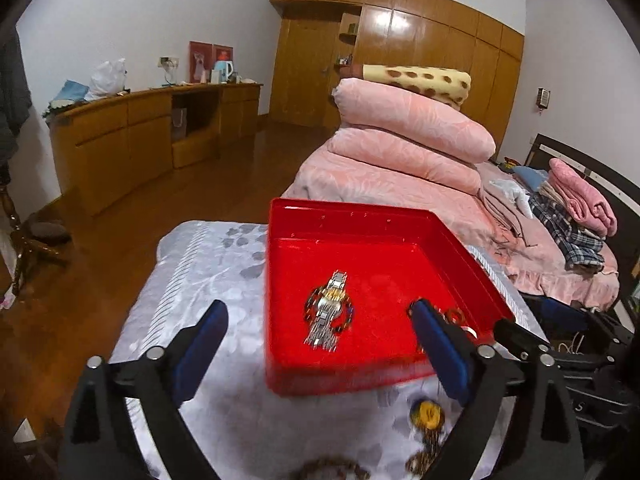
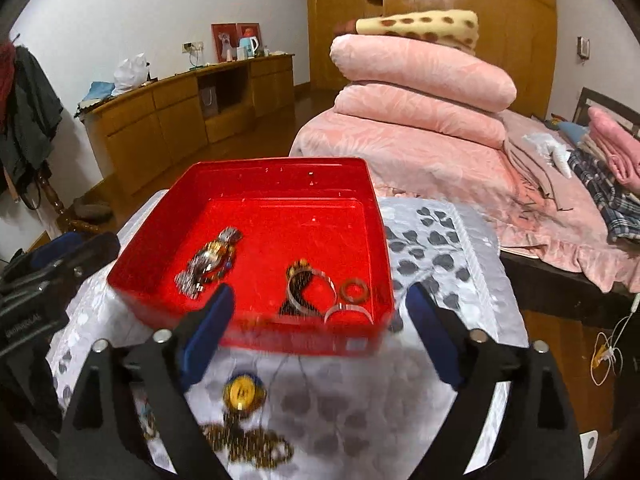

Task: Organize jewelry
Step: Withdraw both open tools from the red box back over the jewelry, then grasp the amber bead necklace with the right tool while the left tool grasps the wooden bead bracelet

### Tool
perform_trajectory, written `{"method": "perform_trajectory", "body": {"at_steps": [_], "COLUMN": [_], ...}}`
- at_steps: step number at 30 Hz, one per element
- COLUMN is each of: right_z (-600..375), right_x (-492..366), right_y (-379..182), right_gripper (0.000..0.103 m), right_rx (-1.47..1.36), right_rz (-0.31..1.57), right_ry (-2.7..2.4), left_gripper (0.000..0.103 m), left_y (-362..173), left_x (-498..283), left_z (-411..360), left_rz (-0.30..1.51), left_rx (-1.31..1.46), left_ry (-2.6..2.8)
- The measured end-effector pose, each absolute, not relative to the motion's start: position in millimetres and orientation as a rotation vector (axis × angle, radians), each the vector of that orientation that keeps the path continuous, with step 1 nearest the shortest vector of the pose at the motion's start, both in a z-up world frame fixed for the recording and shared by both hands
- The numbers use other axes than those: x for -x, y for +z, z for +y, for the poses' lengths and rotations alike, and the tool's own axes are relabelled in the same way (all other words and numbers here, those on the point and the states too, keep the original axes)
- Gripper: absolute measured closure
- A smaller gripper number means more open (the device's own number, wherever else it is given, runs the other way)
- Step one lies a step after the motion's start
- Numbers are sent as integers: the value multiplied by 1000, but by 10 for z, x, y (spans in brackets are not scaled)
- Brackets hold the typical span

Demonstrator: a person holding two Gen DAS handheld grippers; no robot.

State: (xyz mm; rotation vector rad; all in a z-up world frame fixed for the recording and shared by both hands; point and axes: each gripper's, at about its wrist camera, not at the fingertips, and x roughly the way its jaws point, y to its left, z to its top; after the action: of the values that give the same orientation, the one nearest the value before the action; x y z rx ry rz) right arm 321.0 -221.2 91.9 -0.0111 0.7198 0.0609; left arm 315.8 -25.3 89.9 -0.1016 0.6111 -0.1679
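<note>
- Both tongs, left (image 1: 316, 320) and right (image 2: 320, 304), spread wide, holding nothing.
- Red tray (image 2: 248, 178) on tabletop (image 1: 200, 264); watch (image 1: 330, 308), bangles (image 2: 310, 292), ring (image 2: 354, 291) inside.
- Yellow pendant (image 2: 242, 394) and bead chain (image 2: 244, 444) outside, just in front of tray.
- Chain likely light, limp, slippery: pinch pendant body.
- Tray front wall blocks a low path; lift over.

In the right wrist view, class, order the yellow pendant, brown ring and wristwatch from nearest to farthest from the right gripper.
1. Yellow pendant: on the cloth, before the red tray, nearest the right gripper.
2. Brown ring: tray's near right.
3. Wristwatch: tray's left.
</note>
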Motion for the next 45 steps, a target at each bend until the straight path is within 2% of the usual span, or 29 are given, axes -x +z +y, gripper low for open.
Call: {"method": "perform_trajectory", "body": {"at_steps": [2, 16, 35, 45], "right_z": [-2200, -2107, -1993, -1840], "right_x": [-3074, -2529, -2404, -2498], "right_y": [893, 618, 219, 164], "right_gripper": [14, 10, 10, 10], "right_rx": [14, -9, 12, 25], "right_rz": [721, 785, 872, 895], "right_ry": [67, 100, 132, 177], "left_gripper": [6, 6, 6, 6], "left_y": [914, 834, 263, 203], "left_x": [-3037, -2395, -2237, -2241], "left_z": [-227, -51, 155, 272], "left_rz": [599, 596, 724, 761], "left_rx": [94, 92, 81, 110], "left_ry": [-146, -128, -83, -74]}}
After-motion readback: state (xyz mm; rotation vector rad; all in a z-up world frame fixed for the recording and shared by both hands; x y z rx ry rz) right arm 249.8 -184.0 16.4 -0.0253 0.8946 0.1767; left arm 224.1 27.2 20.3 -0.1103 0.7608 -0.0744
